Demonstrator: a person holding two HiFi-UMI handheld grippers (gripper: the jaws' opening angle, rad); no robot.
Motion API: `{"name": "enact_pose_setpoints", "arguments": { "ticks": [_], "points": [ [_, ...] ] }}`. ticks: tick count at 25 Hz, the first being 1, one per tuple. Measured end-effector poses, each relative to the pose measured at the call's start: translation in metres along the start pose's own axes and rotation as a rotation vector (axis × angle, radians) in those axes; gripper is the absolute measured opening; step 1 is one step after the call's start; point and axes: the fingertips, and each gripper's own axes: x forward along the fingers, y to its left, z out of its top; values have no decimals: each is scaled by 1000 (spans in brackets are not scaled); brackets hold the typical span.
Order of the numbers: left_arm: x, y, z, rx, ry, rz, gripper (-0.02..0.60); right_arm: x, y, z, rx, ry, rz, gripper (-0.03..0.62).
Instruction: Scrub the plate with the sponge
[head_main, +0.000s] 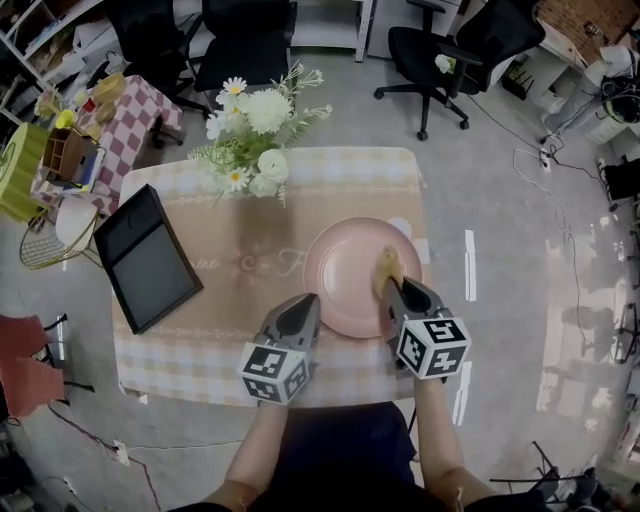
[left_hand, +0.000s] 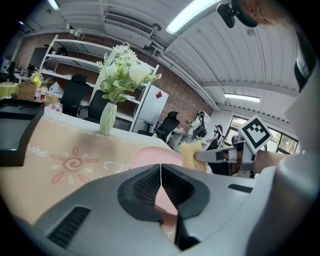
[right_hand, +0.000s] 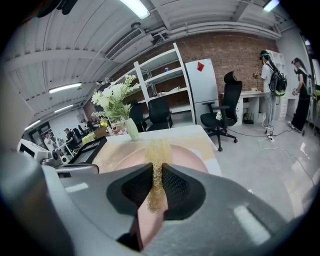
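1. Grips the sponge (head_main: 387, 268) in the right gripper (head_main: 392, 288), jaws closed narrow on its yellow fibres, and holds it over the right part of the pink plate (head_main: 345, 285), on the near right of the table (head_main: 230, 265).
2. Rests the left gripper (head_main: 305, 303) at the plate's near left rim, jaws pressed together with nothing between them. Cannot tell whether touching the rim or just above it.
3. Risks skating the plate. Looks unpinned, so a firm sideways stroke probably shoves it toward the table's right edge, which lies near.
4. Risks losing the sponge. Only a thin pinch on a soft, fibrous strip, so a hard drag likely pulls it free or folds it under, leaving bare jaw tips to scrape the plate.
5. Risks little from the vase of flowers (head_main: 250, 140) or the black tray (head_main: 148, 260), both well apart from the plate.
6. Shows in the right gripper view alone the sponge (right_hand: 159, 150) squeezed thin at the right gripper (right_hand: 156, 172) and poking past the tips over the plate (right_hand: 187, 156). Hides that pinch in the head view behind the gripper body.
7. Shows in the left gripper view alone the left gripper (left_hand: 160, 167) closed to a single seam, with the plate (left_hand: 150, 156) just beyond and the sponge (left_hand: 190, 155) seen side-on.
8. Gives the whole layout only in the head view.
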Motion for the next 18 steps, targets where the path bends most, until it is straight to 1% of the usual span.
{"name": "enact_pose_setpoints", "arguments": {
  "ticks": [6,11,16,18],
  "points": [
    [-4,11,-3,-23,4,27,12,21,0,10,-82,36,15,51],
    [-3,10,-6,-37,6,28,12,37,4,23,-189,58,32,51],
    [-7,15,-8,-35,5,53,12,55,21,29,-328,100,97,51],
    [-11,18,-9,-38,0,69,12,62,28,28,-349,118,137,51]
  ]
}}
